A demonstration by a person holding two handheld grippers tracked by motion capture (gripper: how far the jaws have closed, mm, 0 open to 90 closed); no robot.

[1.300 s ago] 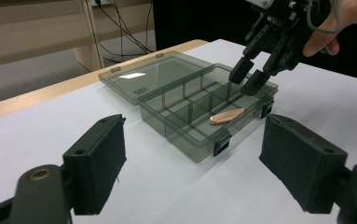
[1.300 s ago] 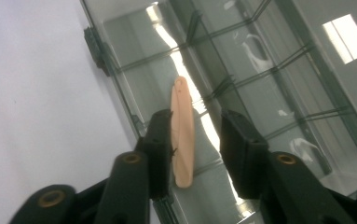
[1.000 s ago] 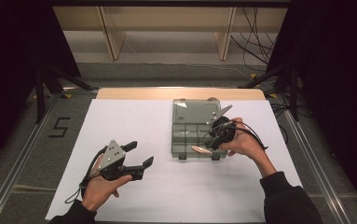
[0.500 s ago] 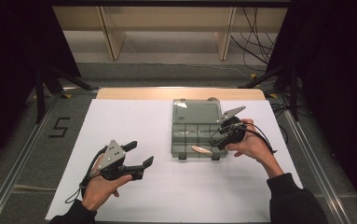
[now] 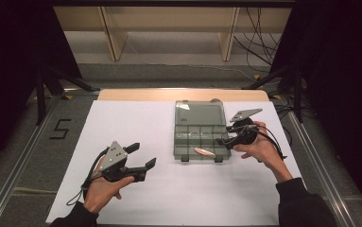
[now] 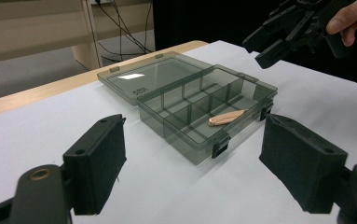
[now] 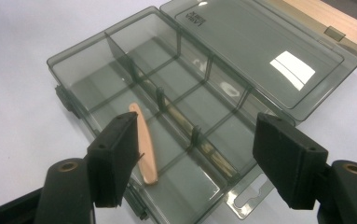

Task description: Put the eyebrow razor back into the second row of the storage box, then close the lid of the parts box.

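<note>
A smoky clear compartment box (image 5: 198,131) lies open mid-table, its lid folded flat toward the back. A slim copper-pink piece (image 5: 204,152) rests in a front compartment, seen also as the piece (image 6: 226,117) and the piece (image 7: 144,142). My right gripper (image 5: 226,136) hovers open at the box's right edge, jaws pointing over the box (image 7: 176,79), and holds nothing. It shows from afar as the right gripper (image 6: 271,44). My left gripper (image 5: 143,155) stands open on the white sheet left of the box (image 6: 204,100), well apart from it, and is empty.
A white sheet (image 5: 136,123) covers the table, with a wooden strip (image 5: 136,94) along its far edge. Metal rails (image 5: 22,156) flank both sides. Shelving legs and cables (image 5: 259,42) sit beyond the table. The box's front latches (image 5: 185,158) stick out toward me.
The right gripper has drawn back to the right, off the copper-pink piece, which stays in the front compartment. The left gripper has not moved.
</note>
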